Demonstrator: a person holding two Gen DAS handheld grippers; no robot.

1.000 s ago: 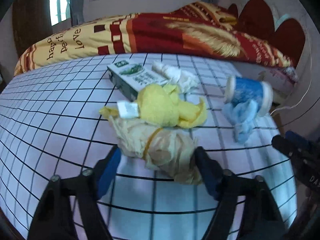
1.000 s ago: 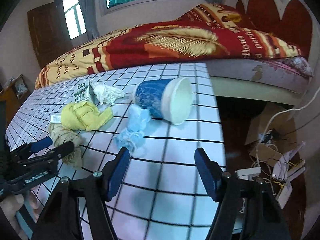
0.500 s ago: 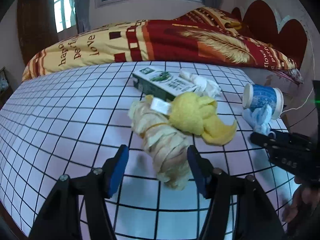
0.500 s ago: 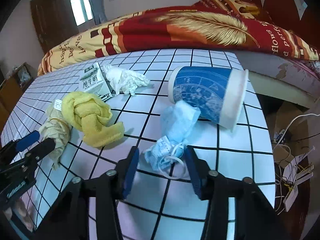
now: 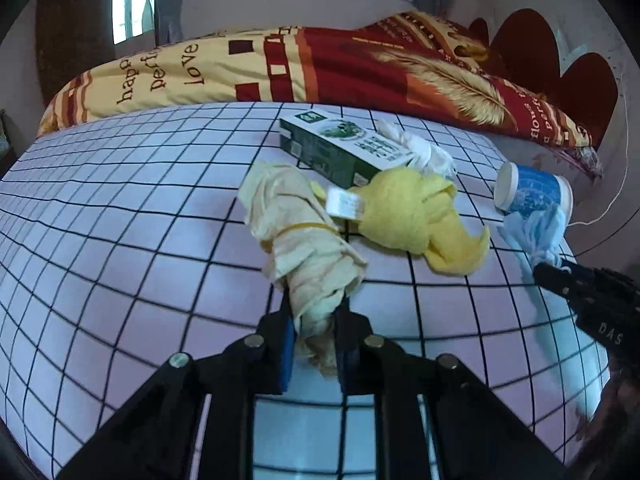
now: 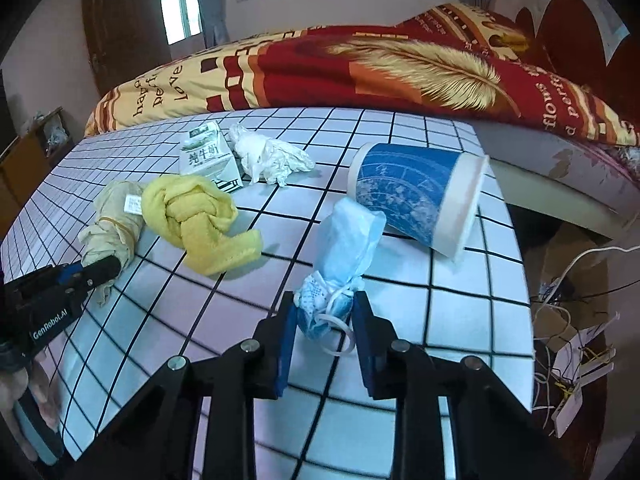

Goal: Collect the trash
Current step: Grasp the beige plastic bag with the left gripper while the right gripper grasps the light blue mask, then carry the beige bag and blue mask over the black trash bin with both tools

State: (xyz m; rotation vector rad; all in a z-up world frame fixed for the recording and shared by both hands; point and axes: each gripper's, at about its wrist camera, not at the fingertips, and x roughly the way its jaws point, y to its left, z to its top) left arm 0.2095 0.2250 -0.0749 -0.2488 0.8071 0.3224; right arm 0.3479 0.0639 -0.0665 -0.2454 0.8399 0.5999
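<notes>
Beige rag bundle [image 5: 304, 248], frame centre on the table [image 5: 120, 240], is pinched at its tail by left claw [image 5: 314, 320]; soft, light. Blue mask [image 6: 344, 252], lower centre, is clamped by right claw [image 6: 324, 316]; limp.

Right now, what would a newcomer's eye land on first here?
Both grippers closed on trash on the grid table: the left gripper pinches the beige rag, the right gripper the blue mask. Between them lies a yellow cloth; a blue cup lies tipped behind the mask.
</notes>
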